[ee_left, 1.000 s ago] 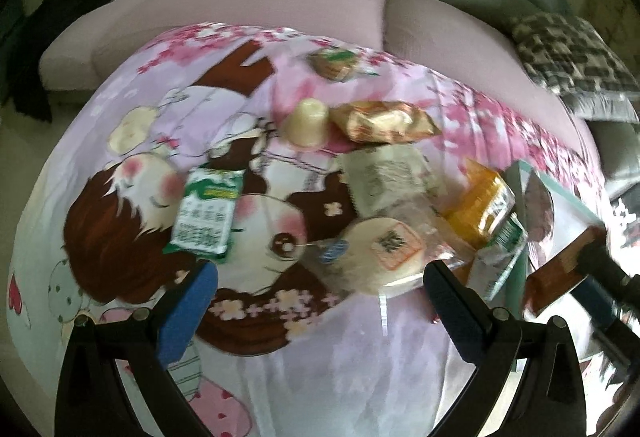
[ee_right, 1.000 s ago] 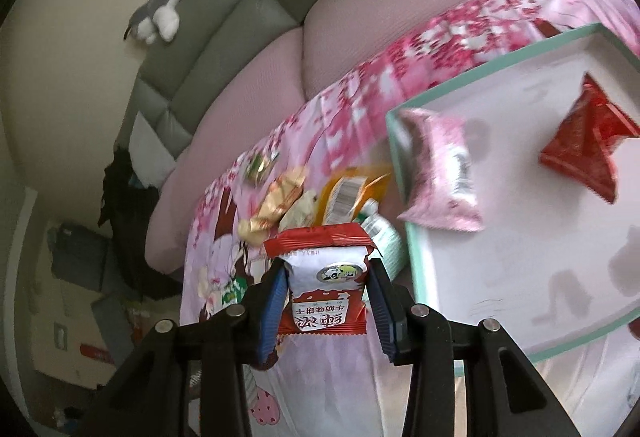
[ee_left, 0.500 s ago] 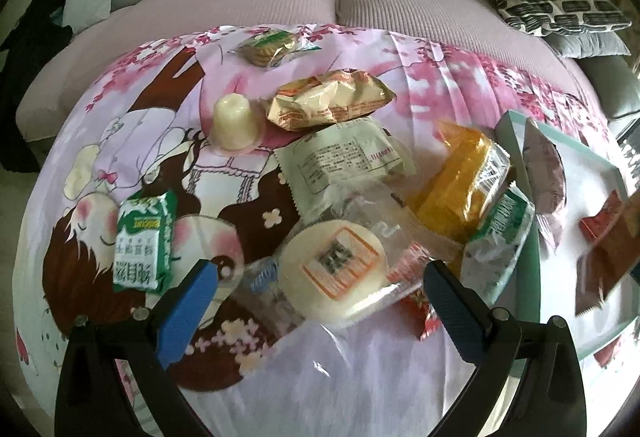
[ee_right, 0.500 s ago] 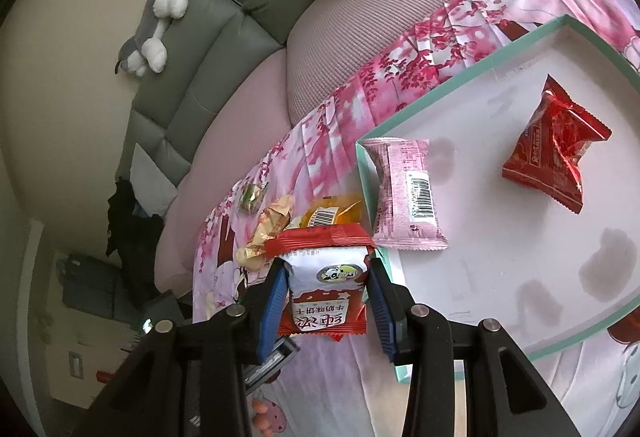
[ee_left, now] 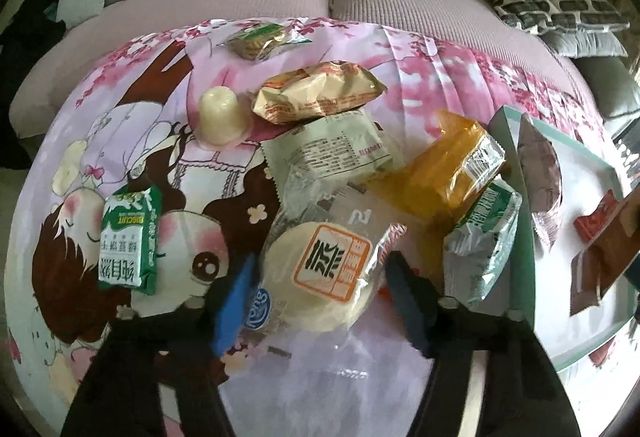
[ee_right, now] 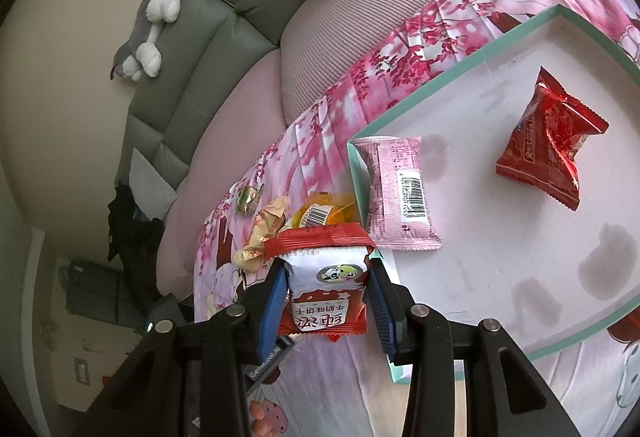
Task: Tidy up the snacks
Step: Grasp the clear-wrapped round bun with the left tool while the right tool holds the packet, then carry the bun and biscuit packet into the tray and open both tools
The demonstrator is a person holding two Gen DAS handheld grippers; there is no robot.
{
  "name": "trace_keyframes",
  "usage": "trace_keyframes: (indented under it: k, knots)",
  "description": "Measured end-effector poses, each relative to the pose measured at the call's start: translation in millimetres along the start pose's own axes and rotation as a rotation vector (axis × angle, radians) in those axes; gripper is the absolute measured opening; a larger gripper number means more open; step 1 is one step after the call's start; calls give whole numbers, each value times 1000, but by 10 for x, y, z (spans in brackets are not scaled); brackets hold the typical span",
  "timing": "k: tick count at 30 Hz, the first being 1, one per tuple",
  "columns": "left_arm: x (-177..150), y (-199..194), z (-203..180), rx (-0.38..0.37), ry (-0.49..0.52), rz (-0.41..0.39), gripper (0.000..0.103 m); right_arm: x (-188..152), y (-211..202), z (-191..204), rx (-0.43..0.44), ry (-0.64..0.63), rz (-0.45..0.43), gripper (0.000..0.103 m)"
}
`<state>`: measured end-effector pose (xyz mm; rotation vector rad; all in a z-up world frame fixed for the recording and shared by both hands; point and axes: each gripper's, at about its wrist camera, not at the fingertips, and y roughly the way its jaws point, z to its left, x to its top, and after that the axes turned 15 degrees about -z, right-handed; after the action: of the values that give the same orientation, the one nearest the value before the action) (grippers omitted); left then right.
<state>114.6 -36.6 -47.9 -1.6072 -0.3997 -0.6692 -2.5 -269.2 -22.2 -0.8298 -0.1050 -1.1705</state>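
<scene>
The left gripper (ee_left: 320, 287) has just been closing its jaws around a round white cake (ee_left: 316, 273) in a clear wrapper, which lies on the pink printed cloth (ee_left: 440, 77) near its front edge. The blue left pad touches the wrapper; whether the dark right pad presses on it I cannot tell.

Beyond the cake a pale green packet (ee_left: 332, 149) lies partly on its wrapper, with a golden packet (ee_left: 320, 93) behind that and a cream jelly cup (ee_left: 220, 115) just beside it. A small green-and-gold packet (ee_left: 260, 37) sits near the cloth's far edge. A green biscuit packet (ee_left: 128, 241) lies well apart toward the left edge. An orange packet (ee_left: 452, 173) and a green-and-white packet (ee_left: 480, 241) lie against the left wall of the tray (ee_left: 516, 165).

The right gripper (ee_right: 326, 293) is clamped on a red-and-white biscuit packet (ee_right: 326, 285), held above the cloth by the tray's near left corner. In the tray a pink packet (ee_right: 396, 193) lies in the far left corner and a red packet (ee_right: 548, 141) lies toward the far right.
</scene>
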Motion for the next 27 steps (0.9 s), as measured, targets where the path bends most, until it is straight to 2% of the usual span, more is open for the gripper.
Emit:
trace_keyframes:
  k: [8, 15, 21, 27]
  knots:
    - [26, -163, 102, 8, -39, -21, 56, 1, -4, -1, 4, 2, -1, 43]
    - [113, -522, 90, 25, -46, -121, 56, 47, -101, 26, 29, 7, -22, 43]
    - [213, -855, -96, 2, -31, -227, 56, 161, -293, 15, 25, -5, -77, 43]
    - [244, -1034, -460, -62, 9, -281, 56, 345, -571, -83, -56, -45, -178, 43]
